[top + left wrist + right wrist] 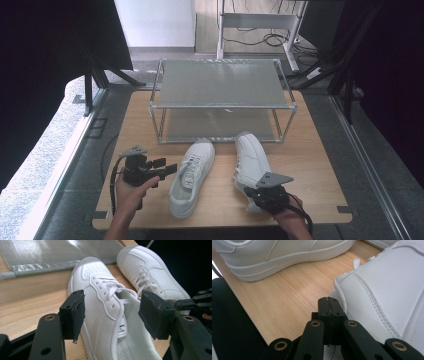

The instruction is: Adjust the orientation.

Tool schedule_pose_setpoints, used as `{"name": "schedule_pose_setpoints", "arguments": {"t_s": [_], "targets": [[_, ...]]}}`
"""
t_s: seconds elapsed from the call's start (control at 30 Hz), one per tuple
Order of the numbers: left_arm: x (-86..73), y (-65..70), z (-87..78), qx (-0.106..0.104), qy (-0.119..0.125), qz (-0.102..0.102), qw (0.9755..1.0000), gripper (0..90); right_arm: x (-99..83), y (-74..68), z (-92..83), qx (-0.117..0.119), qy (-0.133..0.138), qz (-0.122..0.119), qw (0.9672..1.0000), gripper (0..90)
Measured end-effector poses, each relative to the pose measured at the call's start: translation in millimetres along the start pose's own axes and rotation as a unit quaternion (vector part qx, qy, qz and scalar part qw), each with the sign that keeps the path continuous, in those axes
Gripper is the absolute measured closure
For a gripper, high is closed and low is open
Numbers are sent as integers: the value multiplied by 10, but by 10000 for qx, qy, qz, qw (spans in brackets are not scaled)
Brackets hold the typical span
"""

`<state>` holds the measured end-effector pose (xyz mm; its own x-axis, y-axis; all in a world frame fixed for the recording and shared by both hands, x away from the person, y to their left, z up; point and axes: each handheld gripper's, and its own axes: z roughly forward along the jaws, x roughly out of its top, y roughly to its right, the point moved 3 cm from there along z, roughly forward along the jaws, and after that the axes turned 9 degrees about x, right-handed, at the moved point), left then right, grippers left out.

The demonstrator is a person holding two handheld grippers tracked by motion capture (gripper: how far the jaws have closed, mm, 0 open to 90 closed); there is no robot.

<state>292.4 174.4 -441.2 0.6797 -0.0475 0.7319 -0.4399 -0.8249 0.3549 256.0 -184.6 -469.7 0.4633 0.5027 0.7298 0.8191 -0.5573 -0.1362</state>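
Observation:
Two white lace-up sneakers lie side by side on the wooden table, toes towards the rack. The left shoe (191, 176) (100, 302) sits between the jaws of my left gripper (167, 167) (112, 315), which stands open, its pads on either side of the shoe's collar and apart from it. The right shoe (251, 162) (150, 267) (384, 295) has my right gripper (255, 191) (328, 300) at its heel. That gripper is shut, pads pressed flat together, tips beside the heel's edge with nothing showing between them. The left shoe's sole side (287, 255) lies beyond.
A two-shelf metal shoe rack (225, 85) with grey mesh shelves stands at the back of the table (310, 165), just past the toes. Bare wood lies to the left and right of the shoes. Floor, cables and dark curtains surround the table.

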Motion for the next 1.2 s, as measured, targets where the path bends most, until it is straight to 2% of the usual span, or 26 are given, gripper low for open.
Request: {"name": "schedule_pose_setpoints", "arguments": {"t_s": [0.17, 0.47, 0.57, 0.63, 0.67, 0.7, 0.73, 0.77, 0.8, 0.83, 0.9, 0.97, 1.07, 1.2], "targets": [[1, -6, -9, 6, 6, -12, 10000, 376, -21, 68, -120, 29, 216, 163, 9996, 900], [-7, -8, 8, 10, -38, -9, 10000, 375, -73, 263, -366, -100, 602, 442, 9972, 900], [-9, -11, 15, 15, -48, -12, 10000, 375, -115, 371, -465, -297, 632, 572, 9959, 900], [-10, -15, 18, 16, -62, -9, 10000, 375, -159, 468, -507, -565, 608, 672, 9943, 900], [-10, -15, 18, 16, -62, -9, 10000, 375, -159, 468, -507, -565, 608, 672, 9943, 900], [-11, -15, 21, 15, -63, -8, 10000, 375, -220, 571, -545, -468, 582, 855, 9935, 900], [-11, -14, 23, 12, -67, -7, 10000, 375, -252, 605, -542, -590, 496, 851, 9934, 900], [-10, -13, 23, 13, -68, -5, 10000, 375, -299, 658, -555, -989, 330, 817, 9912, 900], [-11, -12, 23, 10, -69, -3, 10000, 375, -315, 699, -611, -819, 448, 962, 9910, 900], [-11, -11, 24, 10, -73, 2, 10000, 375, -321, 712, -650, -750, 525, 1017, 9906, 900], [-12, -12, 26, 14, -75, 0, 10000, 375, -316, 712, -696, -933, 522, 963, 9896, 900], [-13, -14, 28, 16, -80, -2, 10000, 375, -268, 663, -726, -917, 629, 875, 9899, 900], [-15, -16, 28, 22, -88, -3, 10000, 375, -153, 501, -712, -749, 721, 609, 9927, 900], [-18, -14, 31, 11, -98, 2, 10000, 375, -59, 257, -552, -533, 530, 238, 9969, 900]]}}
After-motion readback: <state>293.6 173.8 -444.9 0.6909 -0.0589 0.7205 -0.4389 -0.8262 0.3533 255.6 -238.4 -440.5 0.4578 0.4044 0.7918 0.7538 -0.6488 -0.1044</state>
